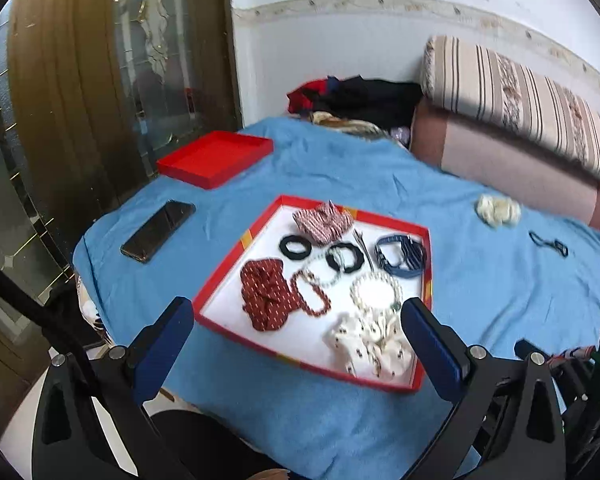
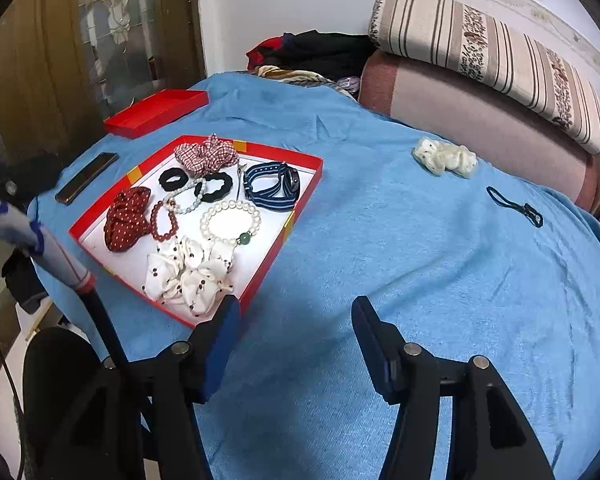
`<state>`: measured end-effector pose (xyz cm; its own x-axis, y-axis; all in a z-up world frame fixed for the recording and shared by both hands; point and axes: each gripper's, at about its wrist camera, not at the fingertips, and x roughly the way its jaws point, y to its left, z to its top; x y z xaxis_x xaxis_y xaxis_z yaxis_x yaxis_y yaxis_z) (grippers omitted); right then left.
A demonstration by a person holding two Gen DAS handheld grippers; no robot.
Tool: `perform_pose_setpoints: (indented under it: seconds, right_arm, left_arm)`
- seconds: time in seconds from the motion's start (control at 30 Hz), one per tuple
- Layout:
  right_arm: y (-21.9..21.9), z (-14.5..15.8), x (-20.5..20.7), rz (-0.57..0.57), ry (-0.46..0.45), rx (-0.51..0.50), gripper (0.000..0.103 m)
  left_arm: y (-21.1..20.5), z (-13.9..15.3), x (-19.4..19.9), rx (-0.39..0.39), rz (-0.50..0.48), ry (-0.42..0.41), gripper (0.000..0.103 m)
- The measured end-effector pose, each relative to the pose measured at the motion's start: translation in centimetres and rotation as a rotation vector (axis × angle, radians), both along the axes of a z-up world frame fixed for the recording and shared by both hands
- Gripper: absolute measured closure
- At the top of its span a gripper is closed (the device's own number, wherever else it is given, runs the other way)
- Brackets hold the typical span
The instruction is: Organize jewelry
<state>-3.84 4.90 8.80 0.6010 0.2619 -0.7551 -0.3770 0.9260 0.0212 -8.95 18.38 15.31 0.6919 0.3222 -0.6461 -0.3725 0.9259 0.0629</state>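
Most of the jewelry already lies in the red box (image 2: 300,196) on the blue cloth (image 2: 420,280): scrunchies, bead bracelets, hair ties and a striped watch strap. Two things are not yet inside. A white scrunchie (image 2: 445,158) and a dark cord (image 2: 514,205) both lie on the cloth to the right of the box, well apart from it.

From the right gripper (image 2: 296,312) the scrunchie is ahead and to the right, with its long axis running left to right. The cord is further right and lies on a slant. I judge the right gripper is the nearer one to both.

The right gripper hovers low over bare cloth beside the box's near corner, jaws spread, holding nothing. The left gripper (image 1: 298,312) hangs over the near edge of the box, jaws wide apart and also empty.
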Motion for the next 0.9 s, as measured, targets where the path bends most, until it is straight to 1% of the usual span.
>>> perform_pose_setpoints:
  seconds: [0.23, 0.4, 0.6, 0.9]
  right_arm:
    - [-0.3, 0.3, -0.4, -0.022, -0.018, -0.023, 0.039]
    - [-0.1, 0.1, -0.3, -0.029, -0.01, -0.039, 0.038]
    - [0.5, 0.1, -0.7, -0.019, -0.025, -0.062, 0.038]
    - [0.5, 0.3, -0.7, -0.041, -0.045, -0.07, 0.037]
  left_arm:
    - [-0.8, -1.4, 0.2, -0.009, -0.021, 0.051, 0.0]
    - [-0.8, -2.1, 0.5, -0.007, -0.029, 0.081, 0.0]
    - [-0.5, -2.8, 0.8, -0.017, -0.034, 0.106, 0.0]
    - [-0.4, -3.6, 0.8, -0.03, -0.052, 0.128, 0.0]
